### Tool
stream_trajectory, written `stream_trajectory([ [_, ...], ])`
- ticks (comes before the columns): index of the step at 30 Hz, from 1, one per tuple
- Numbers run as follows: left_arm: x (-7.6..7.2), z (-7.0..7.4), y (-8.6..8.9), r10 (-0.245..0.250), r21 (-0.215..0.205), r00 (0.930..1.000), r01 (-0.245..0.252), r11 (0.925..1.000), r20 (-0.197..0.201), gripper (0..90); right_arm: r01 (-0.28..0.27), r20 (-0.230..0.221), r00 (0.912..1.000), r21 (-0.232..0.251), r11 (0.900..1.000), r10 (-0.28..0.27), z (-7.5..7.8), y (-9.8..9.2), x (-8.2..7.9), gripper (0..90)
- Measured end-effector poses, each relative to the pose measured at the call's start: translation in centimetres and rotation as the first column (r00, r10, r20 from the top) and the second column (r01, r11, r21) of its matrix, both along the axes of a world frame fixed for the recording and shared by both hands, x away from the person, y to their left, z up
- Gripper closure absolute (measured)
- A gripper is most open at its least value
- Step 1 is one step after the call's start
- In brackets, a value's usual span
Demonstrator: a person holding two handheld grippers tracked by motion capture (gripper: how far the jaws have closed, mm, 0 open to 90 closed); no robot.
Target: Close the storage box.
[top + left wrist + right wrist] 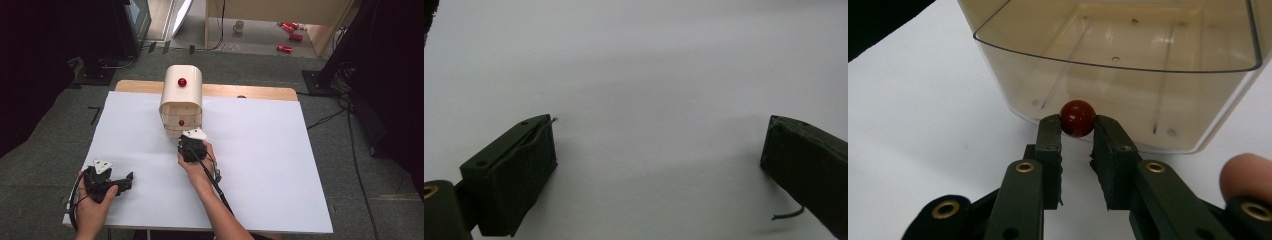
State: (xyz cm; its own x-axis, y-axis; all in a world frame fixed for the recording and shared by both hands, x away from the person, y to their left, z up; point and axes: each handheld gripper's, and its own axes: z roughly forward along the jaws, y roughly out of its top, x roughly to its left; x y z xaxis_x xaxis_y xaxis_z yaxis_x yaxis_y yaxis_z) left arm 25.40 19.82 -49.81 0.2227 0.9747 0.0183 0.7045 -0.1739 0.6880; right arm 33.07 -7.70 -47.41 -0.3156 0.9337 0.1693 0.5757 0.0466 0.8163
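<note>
A cream drawer cabinet [181,95] stands at the table's far middle, with a red knob [182,82] on its upper front. Its lower clear drawer [1118,75] is pulled out and looks empty inside. My right gripper [1078,129] is shut on the drawer's red knob [1077,118], the jaws pinching the ball from both sides. From above, the right gripper [190,143] sits right at the drawer front. My left gripper [129,181] rests near the table's front left corner, open, with nothing between its fingers [514,175] over bare white paper.
A white sheet [260,150] covers the wooden table [250,92]. Beyond the table lie a mug [239,26] and red cans [285,48] on the floor. Dark stands flank both sides. The right half of the sheet is free room.
</note>
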Motion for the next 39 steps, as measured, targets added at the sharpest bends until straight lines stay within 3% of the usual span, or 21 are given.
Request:
stream_trajectory([
  [5,0.0,0.0,0.0,0.0,0.0,1.0,0.0,1.0,-0.001,1.2,-0.019,0.008,0.9998,0.012,1.0,0.019,0.1,-0.3,-0.1,68.3],
  [6,0.0,0.0,0.0,0.0,0.0,1.0,0.0,1.0,-0.001,1.2,-0.047,0.015,0.9988,0.014,0.999,0.047,0.4,-0.5,-0.2,56.2],
  [7,0.0,0.0,0.0,0.0,0.0,1.0,0.0,1.0,0.0,1.2,-0.047,0.015,0.9988,0.014,0.999,0.047,0.4,-0.5,-0.2,56.2],
  [8,0.0,0.0,0.0,0.0,0.0,1.0,0.0,1.0,0.0,1.2,-0.068,0.023,0.9974,-0.008,0.998,0.068,0.7,-0.8,-0.3,40.2],
  [9,0.0,0.0,0.0,0.0,0.0,1.0,0.0,1.0,0.0,1.2,-0.068,0.023,0.9974,-0.008,0.998,0.068,0.7,-0.8,-0.3,40.2],
  [10,0.0,0.0,0.0,0.0,0.0,1.0,0.0,1.0,0.0,1.2,-0.087,0.014,0.9961,-0.015,0.996,0.087,1.1,-1.3,-0.4,20.3],
  [11,0.0,0.0,0.0,0.0,0.0,1.0,0.0,1.0,0.0,1.2,-0.087,0.014,0.9961,-0.015,0.996,0.087,1.1,-1.3,-0.4,20.3],
  [12,0.0,0.0,0.0,0.0,0.0,1.0,0.0,1.0,0.0,1.2,-0.1,-0.003,0.9949,-0.015,0.995,0.1,1.4,-2.0,-0.5,10.0],
  [14,0.0,0.0,0.0,0.0,0.0,1.0,0.0,1.0,0.0,1.2,-0.114,-0.011,0.9935,-0.01,0.993,0.113,1.8,-2.8,-0.7,1.5],
  [17,0.0,0.0,0.0,0.0,0.001,1.0,0.0,1.0,0.0,1.2,-0.133,-0.008,0.9911,-0.021,0.991,0.133,2.0,-3.7,-0.9,0.0],
  [20,0.0,0.0,0.0,0.0,0.001,1.0,0.0,1.0,0.0,1.2,-0.109,-0.003,0.994,-0.046,0.993,0.109,2.5,-5.3,-1.2,0.0],
  [29,0.0,0.0,0.0,0.001,0.001,1.0,-0.001,1.0,0.0,1.2,-0.078,-0.01,0.9969,-0.056,0.995,0.078,3.2,-8.6,-1.6,0.0],
  [39,0.0,0.0,0.0,0.001,0.001,1.0,-0.001,1.0,0.001,1.2,-0.035,-0.022,0.9992,-0.053,0.998,0.034,2.9,-12.8,-2.3,0.0],
])
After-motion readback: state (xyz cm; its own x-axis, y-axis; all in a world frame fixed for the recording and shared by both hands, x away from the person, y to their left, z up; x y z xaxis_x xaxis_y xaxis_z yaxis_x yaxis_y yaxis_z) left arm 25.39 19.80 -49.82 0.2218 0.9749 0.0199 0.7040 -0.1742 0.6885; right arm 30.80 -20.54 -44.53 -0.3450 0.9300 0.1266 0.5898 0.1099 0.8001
